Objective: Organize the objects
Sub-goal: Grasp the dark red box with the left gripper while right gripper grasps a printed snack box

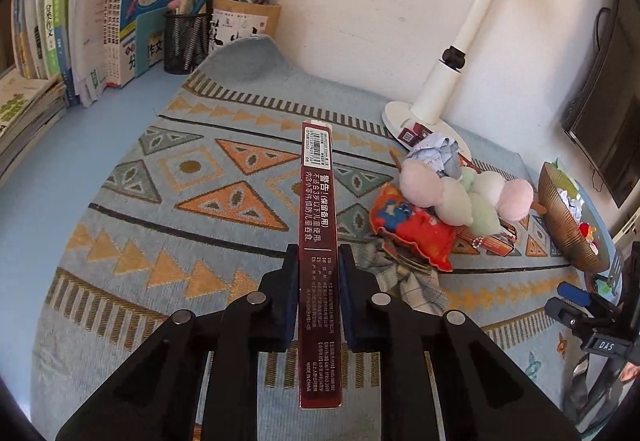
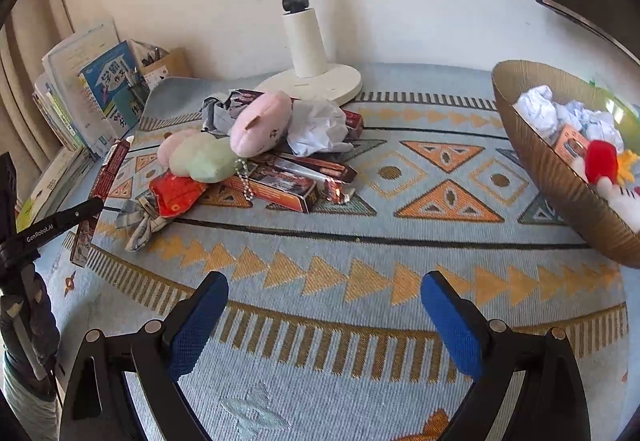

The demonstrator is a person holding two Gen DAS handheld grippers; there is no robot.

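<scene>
Cardboard, dark red: the slim box (image 1: 319, 261) stands on edge, clamped between the left gripper (image 1: 319, 293) jaws and projecting forward of them. Judged light, stiff, crushable; hold the flat faces. The right gripper (image 2: 324, 317) jaws stand apart, empty, above the counter (image 2: 320, 361).

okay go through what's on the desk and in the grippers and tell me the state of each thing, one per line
left gripper: shut on the dark red box.
dark red box: held on edge, lifted above the cloth.
right gripper: open, empty.
brown bowl: tilted, holding crumpled paper and small toys.
plush dango toy: lying on the pile of boxes.
desk lamp: upright on its base.
pen cup: upright, full of pens.
</scene>
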